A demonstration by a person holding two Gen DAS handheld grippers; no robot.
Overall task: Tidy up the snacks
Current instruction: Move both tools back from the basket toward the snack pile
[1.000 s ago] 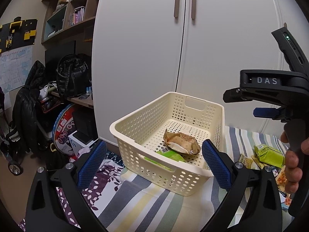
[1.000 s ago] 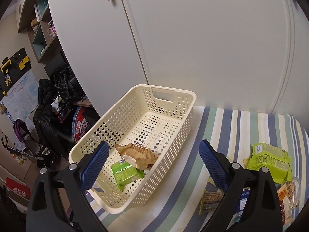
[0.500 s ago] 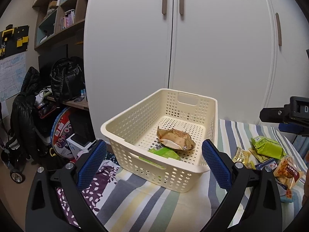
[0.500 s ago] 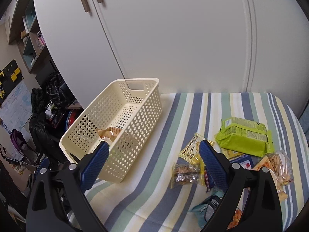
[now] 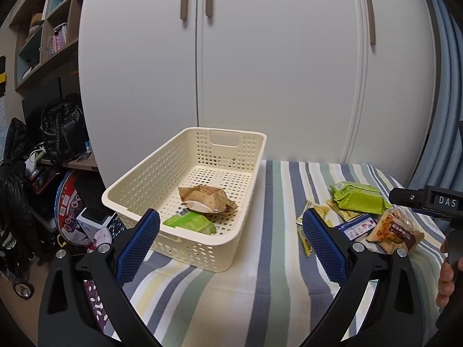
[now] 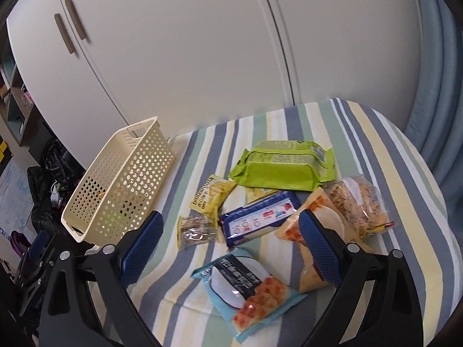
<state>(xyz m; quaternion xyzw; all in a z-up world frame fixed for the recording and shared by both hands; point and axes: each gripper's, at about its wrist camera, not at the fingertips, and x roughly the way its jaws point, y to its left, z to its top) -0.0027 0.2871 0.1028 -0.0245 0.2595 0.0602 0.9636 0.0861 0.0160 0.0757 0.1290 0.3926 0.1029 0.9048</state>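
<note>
Right wrist view: right gripper (image 6: 230,248) hangs over the loose snack pile with its jaws spread wide and nothing between them, blue pads either side of the dark-blue rectangular snack packet (image 6: 259,221), so that looks like the likely next pick, though that's a guess. Around it on the striped cloth-covered surface (image 6: 405,173) lie a big lime-green foil pack (image 6: 282,164), a small yellow sachet (image 6: 211,196), a small clear-wrapped bar (image 6: 196,231), a light-blue packet with waffle picture (image 6: 246,287), an orange-and-white packet (image 6: 315,222) partly hidden behind the right pad, and a clear bag of brownish snacks (image 6: 358,208). All are bunched on the right side, well apart from the cream perforated plastic basket (image 6: 121,182), which sits at the left edge. Left wrist view: left gripper (image 5: 231,241) is also wide open and empty, hovering near the basket's near rim, probably parked there out of the way while the other side works. Inside the basket already lie a crumpled brown paper-look wrapper (image 5: 207,199) and a green flat packet (image 5: 189,222), the brown one overlapping the green one's far edge. Task is early on: two in, most snacks not yet moved. Flat slippery wrappers will need a low, edge-on pinch; overlapping packs risk dragging a neighbour along.
</note>
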